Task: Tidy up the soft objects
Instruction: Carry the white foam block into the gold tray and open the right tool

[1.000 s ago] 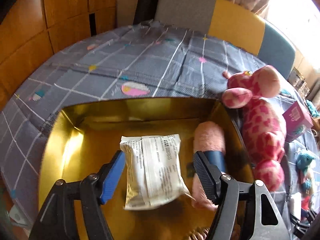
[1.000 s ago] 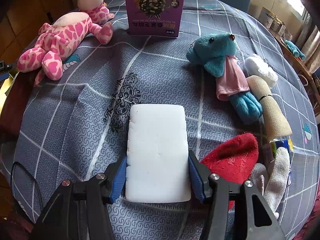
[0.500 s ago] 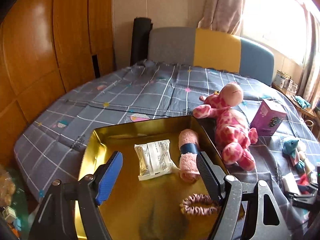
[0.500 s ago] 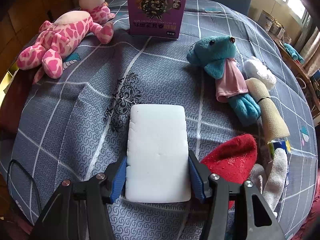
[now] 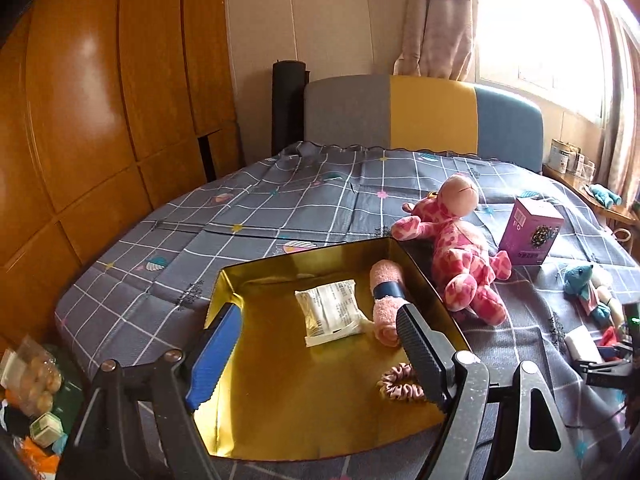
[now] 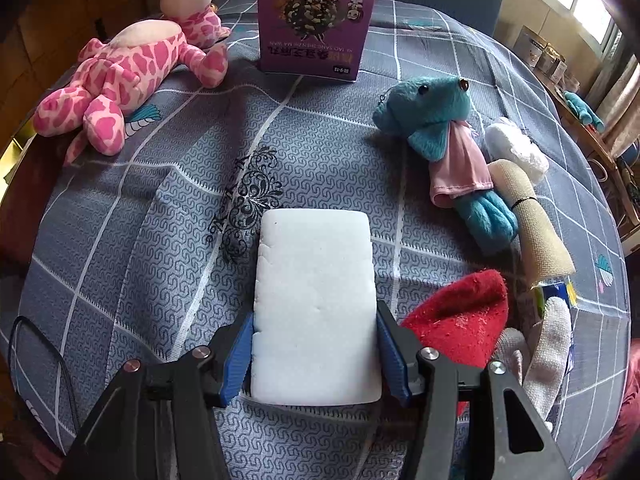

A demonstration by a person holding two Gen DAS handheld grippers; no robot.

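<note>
A gold tray [image 5: 256, 280] lies on the checked bedspread and holds a white packet [image 5: 332, 312], a rolled pink towel [image 5: 386, 296] and a pink scrunchie [image 5: 400, 386]. My left gripper [image 5: 316, 356] hovers above the tray's near half, its jaws opening with nothing between them. In the right wrist view my right gripper [image 6: 316, 354] is shut on a white sponge block [image 6: 316, 304], its pads pressing the block's two long sides just above the bedspread. A pink spotted plush [image 6: 124, 76] [image 5: 460, 252] and a teal plush [image 6: 444, 136] lie on the bed.
A purple box [image 6: 316, 20] [image 5: 530, 230] stands behind the plushes. A red sock [image 6: 464, 316], a white glove [image 6: 548, 344], a beige roll [image 6: 532, 224] and a white fluffy ball [image 6: 516, 148] crowd the right side. Wooden wardrobe doors [image 5: 80, 112] stand left; a headboard [image 5: 420, 112] closes the far end.
My left gripper has pulled up and back from the tray, leaving the white packet lying inside, and its jaws have spread wider. The right gripper has kept still on the sponge.
</note>
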